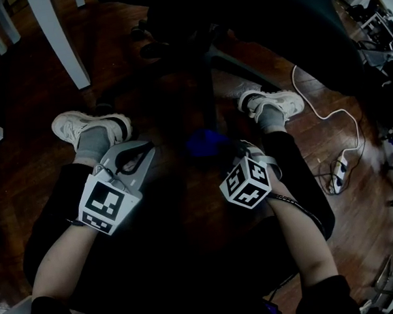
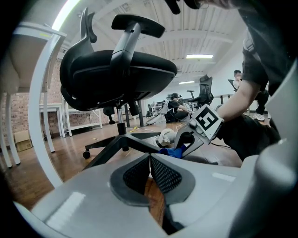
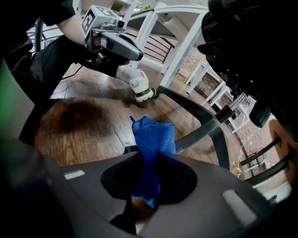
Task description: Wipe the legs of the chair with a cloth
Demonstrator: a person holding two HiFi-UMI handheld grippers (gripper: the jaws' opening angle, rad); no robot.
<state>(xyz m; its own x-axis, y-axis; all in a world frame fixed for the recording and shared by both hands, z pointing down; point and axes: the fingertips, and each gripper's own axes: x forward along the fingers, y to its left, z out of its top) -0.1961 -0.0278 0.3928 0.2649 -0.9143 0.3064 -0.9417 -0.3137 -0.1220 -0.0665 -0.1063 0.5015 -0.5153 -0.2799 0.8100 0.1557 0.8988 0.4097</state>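
Right gripper [image 3: 148, 162]: fingers clamped on blue cloth [image 3: 153, 135], which has a terry-like nap and is bunched into a folded peak beyond the tips. Cloth sits just beside a dark, smooth chair leg [image 3: 205, 126] slanting off the star base; contact not clear. Left gripper [image 2: 150, 159]: fingers [image 2: 165, 175] together, mesh-textured pads meeting at the tips, nothing between. Chair [image 2: 116, 74] is black, with a rounded seat on a column. Floor [image 3: 88, 123]: glossy brown wood planks.
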